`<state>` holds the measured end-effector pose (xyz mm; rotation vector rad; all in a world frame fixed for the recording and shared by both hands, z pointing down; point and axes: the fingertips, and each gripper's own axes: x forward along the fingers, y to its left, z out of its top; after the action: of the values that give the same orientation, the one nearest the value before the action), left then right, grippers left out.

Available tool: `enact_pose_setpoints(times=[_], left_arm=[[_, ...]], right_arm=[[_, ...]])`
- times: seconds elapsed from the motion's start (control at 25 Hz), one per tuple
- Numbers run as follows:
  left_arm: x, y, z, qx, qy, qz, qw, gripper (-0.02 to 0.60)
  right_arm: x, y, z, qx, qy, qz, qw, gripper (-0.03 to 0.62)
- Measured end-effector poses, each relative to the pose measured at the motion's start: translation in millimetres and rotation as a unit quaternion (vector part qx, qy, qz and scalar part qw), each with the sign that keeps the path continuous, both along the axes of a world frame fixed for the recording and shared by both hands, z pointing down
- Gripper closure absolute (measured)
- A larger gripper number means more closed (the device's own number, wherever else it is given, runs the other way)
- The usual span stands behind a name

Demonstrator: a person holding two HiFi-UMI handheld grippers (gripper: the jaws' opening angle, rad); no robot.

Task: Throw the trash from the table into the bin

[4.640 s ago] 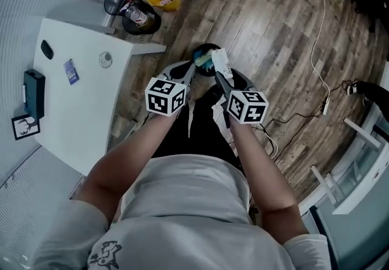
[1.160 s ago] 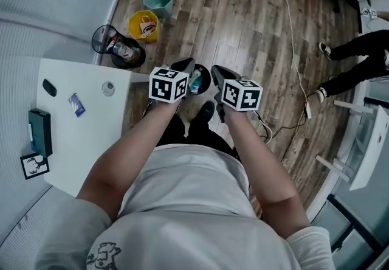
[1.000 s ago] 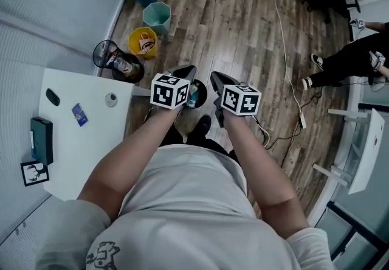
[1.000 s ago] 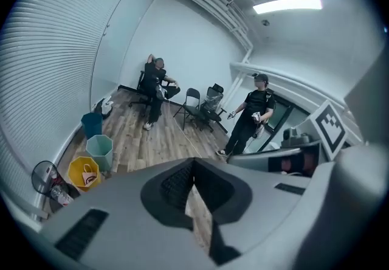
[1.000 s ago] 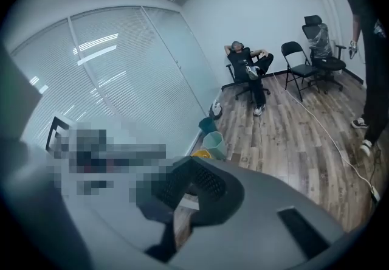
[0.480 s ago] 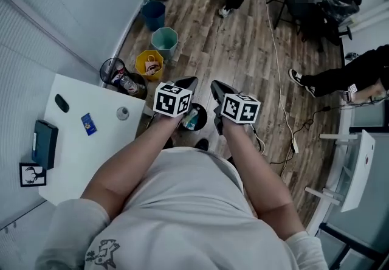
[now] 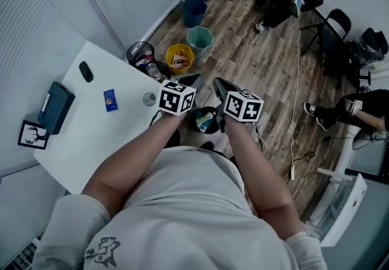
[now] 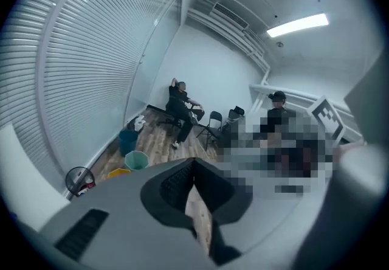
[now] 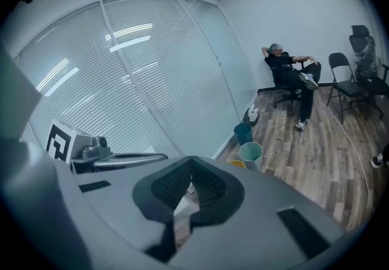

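**Trash binned, claws clenched**

The trash (image 7: 207, 119) lies in the black bin (image 7: 198, 118) on the floor, beside the white table (image 7: 79, 141) — a blue card (image 7: 110, 99) on it. Left gripper (image 7: 192, 79) and right gripper (image 7: 217, 83) hover above — both clenched, empty.

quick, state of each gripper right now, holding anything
Left gripper: jaws closed, nothing held.
Right gripper: jaws closed, nothing held.
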<state>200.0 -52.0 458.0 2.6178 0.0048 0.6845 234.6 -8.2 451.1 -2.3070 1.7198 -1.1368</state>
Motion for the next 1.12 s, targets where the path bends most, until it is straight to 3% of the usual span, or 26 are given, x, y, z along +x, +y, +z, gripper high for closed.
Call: enact_pose_setpoints(times=[0.24,0.4,0.56,0.76,1.12], left_arm=[[-59.4,-60.3,3.9,-0.004,-0.006,-0.107,0.9942,0.575],[-106.1,-92.5,11.5,-0.003,-0.016,-0.189,0.9818,0.575],[-143.9,-113.0,12.3,-0.003,-0.025,-0.276,0.9609,0.575],[-184.1,-113.0,17.2,-0.006,-0.028,-0.350,0.9364,0.575],[-264.7,-97.5,25.0,-0.006,-0.024,-0.475,0.8796,0.575]], right_arm=[[-54.3,-66.0,4.5,-0.005,0.002,-0.110,0.994,0.588],[-100.5,-103.6,6.9,-0.004,0.018,-0.207,0.978,0.587],[-132.4,-130.7,10.3,0.000,0.002,-0.288,0.958,0.588],[-168.0,-143.1,12.6,0.005,-0.010,-0.365,0.931,0.588],[-244.1,-148.3,21.2,-0.003,-0.036,-0.493,0.869,0.588]])
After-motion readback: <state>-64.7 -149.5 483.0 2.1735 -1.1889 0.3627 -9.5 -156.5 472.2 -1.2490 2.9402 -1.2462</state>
